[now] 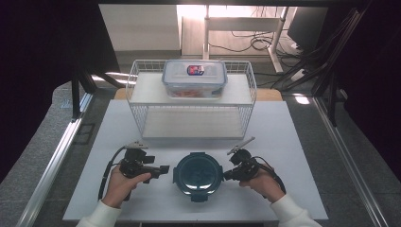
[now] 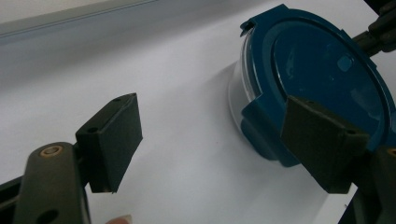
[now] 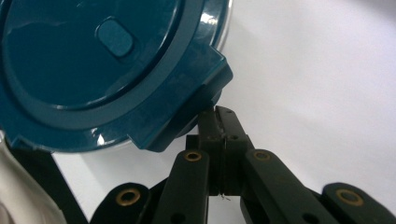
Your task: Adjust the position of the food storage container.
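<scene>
Sitting between both grippers' fingers, round container [image 1: 198,173], right [image 1: 228,176] closed, left [image 1: 165,169] spread

A: Lighting in the high view?
B: Bright overhead on the white desk [image 1: 293,142], blown-out patch at top centre, both sides nearly black. Soft overall, low detail.
A: Glare?
B: Pale reflection on the dark round lid [image 1: 198,176]; small highlights on its rim in the right gripper view.
A: Focus up close?
B: Left tool [image 2: 219,144] pads blurry, a soft shadow beside the container. Right tool [image 3: 220,126] dark, fairly sharp.
</scene>
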Available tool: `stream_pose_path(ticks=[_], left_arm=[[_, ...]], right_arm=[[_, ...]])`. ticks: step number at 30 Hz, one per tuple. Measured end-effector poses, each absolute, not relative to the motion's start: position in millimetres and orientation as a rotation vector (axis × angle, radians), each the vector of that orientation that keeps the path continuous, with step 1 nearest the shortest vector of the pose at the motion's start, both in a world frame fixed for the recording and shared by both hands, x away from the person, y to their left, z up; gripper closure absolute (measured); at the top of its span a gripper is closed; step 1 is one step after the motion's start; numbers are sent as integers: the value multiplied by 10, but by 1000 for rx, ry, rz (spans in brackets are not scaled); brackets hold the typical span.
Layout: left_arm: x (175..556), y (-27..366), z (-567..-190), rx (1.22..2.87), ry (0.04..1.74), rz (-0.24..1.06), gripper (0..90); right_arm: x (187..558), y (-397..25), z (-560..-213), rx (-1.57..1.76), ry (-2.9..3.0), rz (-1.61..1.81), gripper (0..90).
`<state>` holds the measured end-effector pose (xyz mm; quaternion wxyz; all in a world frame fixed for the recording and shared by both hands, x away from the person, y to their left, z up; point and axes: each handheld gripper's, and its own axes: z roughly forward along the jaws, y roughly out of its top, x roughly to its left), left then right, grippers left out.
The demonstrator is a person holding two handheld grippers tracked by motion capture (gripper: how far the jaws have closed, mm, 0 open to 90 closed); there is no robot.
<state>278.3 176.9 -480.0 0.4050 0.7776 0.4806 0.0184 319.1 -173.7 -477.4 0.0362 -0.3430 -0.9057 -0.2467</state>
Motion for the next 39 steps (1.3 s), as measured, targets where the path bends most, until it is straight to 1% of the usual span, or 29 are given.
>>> stream_pose_path(ticks=[11, 19, 21, 22, 23, 24, 25, 27, 28, 29, 30, 32, 39], left_arm=[[2765, 1793, -4780, 1947, 1216, 61, 199], [2736, 1823, -4740, 1922, 1214, 89, 207], [2730, 1808, -4741, 1923, 1213, 88, 207], [2724, 1798, -4741, 1930, 1209, 90, 206], [2724, 1798, -4741, 1930, 1209, 90, 206], [2717, 1781, -4740, 1935, 1200, 85, 205], [2713, 1777, -4740, 1937, 1198, 88, 204], [2707, 1769, -4737, 1943, 1195, 92, 203], [2706, 1769, -4736, 1942, 1195, 92, 201], [2706, 1769, -4736, 1942, 1195, 92, 200], [2703, 1768, -4733, 1939, 1203, 94, 197], [2698, 1767, -4730, 1931, 1214, 94, 193], [2692, 1764, -4732, 1923, 1238, 99, 179]], right_arm=[[3173, -1759, -4797, -1025, -2761, -805, 889], [3131, -2051, -4625, -1130, -2770, -995, 888], [3092, -2103, -4599, -1148, -2746, -1066, 869], [3059, -2135, -4612, -1145, -2704, -1127, 753], [3059, -2135, -4612, -1145, -2704, -1127, 753], [3045, -2150, -4635, -1153, -2656, -1153, 505], [3035, -2160, -4640, -1165, -2641, -1170, 424], [3021, -2184, -4645, -1175, -2607, -1214, 332], [3022, -2197, -4651, -1182, -2587, -1231, 301], [3022, -2197, -4651, -1182, -2587, -1231, 301], [3030, -2217, -4666, -1199, -2550, -1266, 267], [3034, -2236, -4680, -1212, -2507, -1306, 249], [3036, -2248, -4735, -1240, -2472, -1324, 233]])
